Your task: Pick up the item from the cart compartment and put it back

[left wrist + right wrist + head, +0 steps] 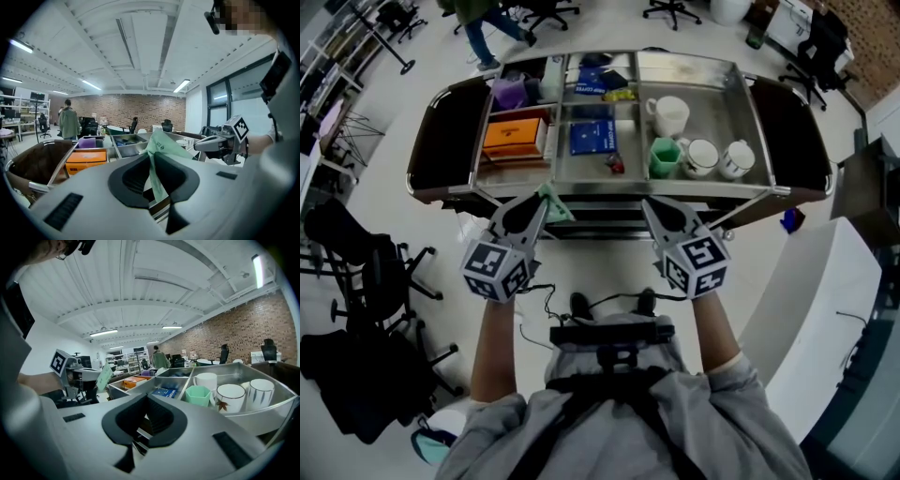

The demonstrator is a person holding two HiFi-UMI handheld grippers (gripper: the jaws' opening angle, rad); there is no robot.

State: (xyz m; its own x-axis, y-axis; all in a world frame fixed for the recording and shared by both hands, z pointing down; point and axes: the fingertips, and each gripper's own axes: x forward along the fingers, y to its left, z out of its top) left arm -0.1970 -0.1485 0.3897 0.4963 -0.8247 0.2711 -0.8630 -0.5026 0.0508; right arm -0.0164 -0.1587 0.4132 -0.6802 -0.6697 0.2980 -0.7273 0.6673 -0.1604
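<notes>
While I look down through the head view, a steel cart [717, 94] stands across a pale floor [422, 234], its top split into compartments. An orange box [515, 134] lies at the left, a blue pack [592, 137] in the middle, and a green cup [664, 157] with three white mugs [669, 114] on the right. Black office chairs [366, 272] stand around the cart. In the left gripper view a brick wall [140, 110] closes the far end of the room and a person in a green jacket [69, 121] stands with their back to me. Both forearms reach forward side by side, each gripper pointing at the cart's near rim with its marker cube uppermost. The left gripper [542, 199] has its jaws pinched nearly together on a thin pale green packet [555, 204], which sticks up from between the pads and fans out above them. That packet is out of any compartment, held in the air just at the near edge of the cart, in front of the middle section. The right gripper [649, 204] hangs level with the left one and well apart from it. Its own view shows its jaws drawn together with nothing between them, aimed towards the cups.
</notes>
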